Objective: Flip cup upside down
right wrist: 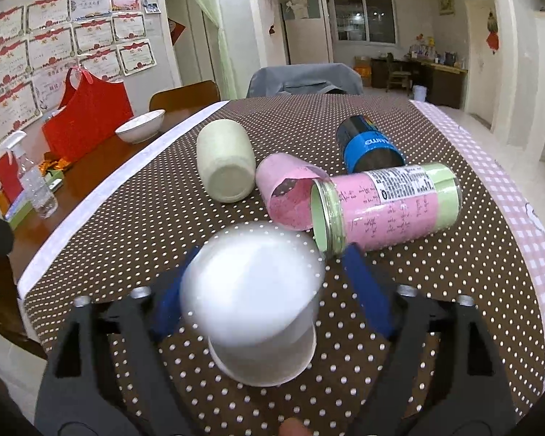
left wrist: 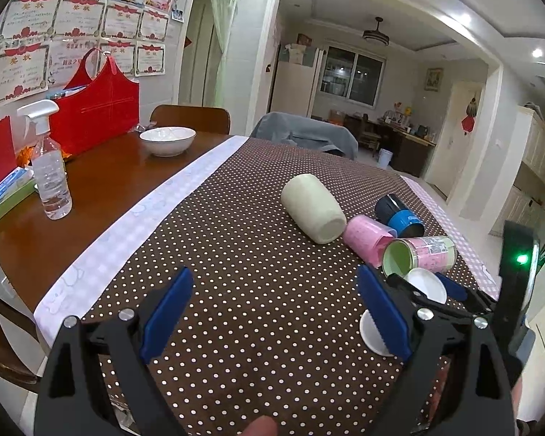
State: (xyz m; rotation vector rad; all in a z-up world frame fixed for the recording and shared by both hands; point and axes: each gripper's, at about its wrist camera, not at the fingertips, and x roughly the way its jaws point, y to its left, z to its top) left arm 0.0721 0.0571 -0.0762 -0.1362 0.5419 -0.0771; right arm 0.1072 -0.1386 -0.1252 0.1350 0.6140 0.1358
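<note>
White cup (right wrist: 254, 301) stands upside down between the spread, non-touching fingers of the right gripper (right wrist: 272, 294).

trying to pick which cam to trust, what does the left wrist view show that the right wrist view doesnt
Only the left wrist view shows the open, empty left gripper and, from outside, the right gripper at the white plastic cup.

Only the right wrist view shows that cup close up, blurred, between the right gripper's spread fingers; whether they touch it is unclear.

Both show the brown polka-dot tablecloth, the pale green cup, pink cup, blue-banded black can and pink-and-green labelled jar lying on their sides, plus the white bowl.
</note>
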